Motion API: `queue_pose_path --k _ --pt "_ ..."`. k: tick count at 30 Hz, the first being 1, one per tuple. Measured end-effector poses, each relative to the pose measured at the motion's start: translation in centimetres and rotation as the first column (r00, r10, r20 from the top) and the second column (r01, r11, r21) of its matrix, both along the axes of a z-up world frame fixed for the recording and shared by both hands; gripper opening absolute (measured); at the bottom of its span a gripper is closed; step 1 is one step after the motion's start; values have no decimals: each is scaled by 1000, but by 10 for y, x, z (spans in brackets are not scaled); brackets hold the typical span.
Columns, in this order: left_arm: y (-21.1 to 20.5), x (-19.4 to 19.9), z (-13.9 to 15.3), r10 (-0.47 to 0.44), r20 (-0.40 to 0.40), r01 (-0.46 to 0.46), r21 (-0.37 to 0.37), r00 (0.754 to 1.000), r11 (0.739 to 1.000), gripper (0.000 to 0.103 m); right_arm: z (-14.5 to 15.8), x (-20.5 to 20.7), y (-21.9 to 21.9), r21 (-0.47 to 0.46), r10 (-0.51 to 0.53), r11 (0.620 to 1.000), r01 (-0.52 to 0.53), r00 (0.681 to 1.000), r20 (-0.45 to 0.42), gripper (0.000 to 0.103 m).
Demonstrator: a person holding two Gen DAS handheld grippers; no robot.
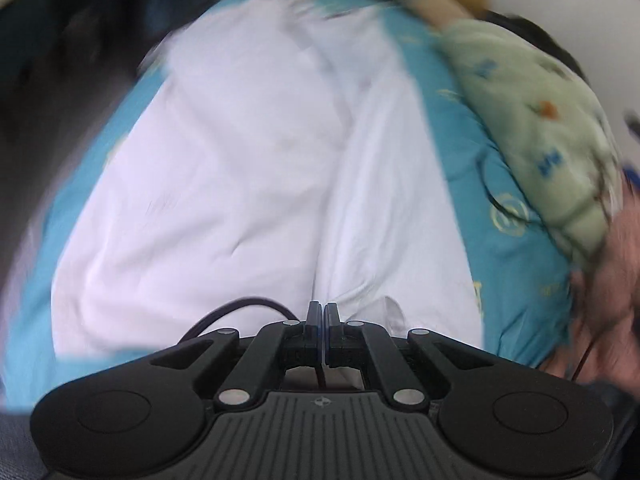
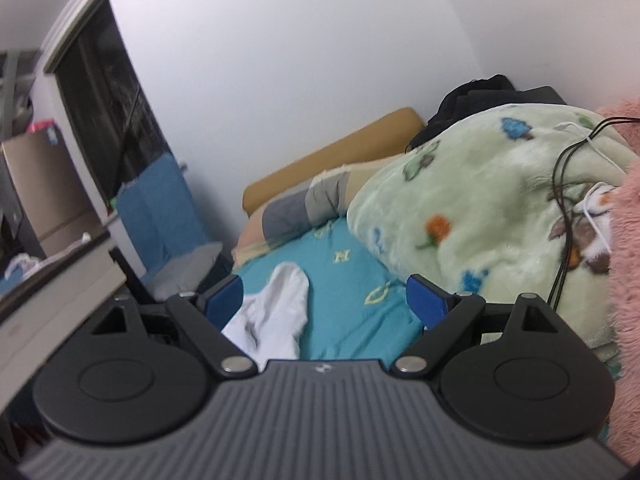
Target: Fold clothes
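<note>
Two tongs work here, and we go from the largest thing down. The bed with its turquoise sheet (image 1: 500,272) carries everything. On it, ahead of the left tongs (image 1: 322,312), the white garment (image 1: 240,184) lies spread wide, with a long crease that runs away from the tips. The green blanket (image 1: 532,120) is heaped to the right of them, beside the garment. The left tongs are clenched, and a small flap of the white cloth sits just at their tips; we judge they pinch its edge, but the picture is blurred. The right tongs (image 2: 324,300) are released and hold nothing, and one white end (image 2: 276,304) lies between their fingers. To fold well, we should keep the pinch firm, take a second edge with the right tongs, and carry the cloth low so it does not drag onto the blanket.
</note>
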State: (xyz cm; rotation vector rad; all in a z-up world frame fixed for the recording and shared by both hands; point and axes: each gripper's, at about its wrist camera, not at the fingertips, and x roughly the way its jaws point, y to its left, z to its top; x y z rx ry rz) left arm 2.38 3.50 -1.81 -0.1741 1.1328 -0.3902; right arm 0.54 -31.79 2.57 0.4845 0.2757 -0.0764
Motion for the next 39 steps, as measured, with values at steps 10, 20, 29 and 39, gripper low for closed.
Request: queue_pose_path --k 10,20,29,39 --pt "28 36 -31 120 -195 -124 -10 973 992 60 -14 14 27 -15 77 997 -78 994 -77 90" --pt "15 53 -76 136 -307 -133 30 942 991 5 -25 27 38 -9 110 994 -112 987 -119 90" --pt "15 33 -48 75 -227 -60 73 971 995 12 -26 30 52 -26 141 989 -146 982 -129 90" --pt "21 86 -1 158 -83 -161 -39 984 986 82 -23 26 56 -41 141 988 -148 980 -140 90"
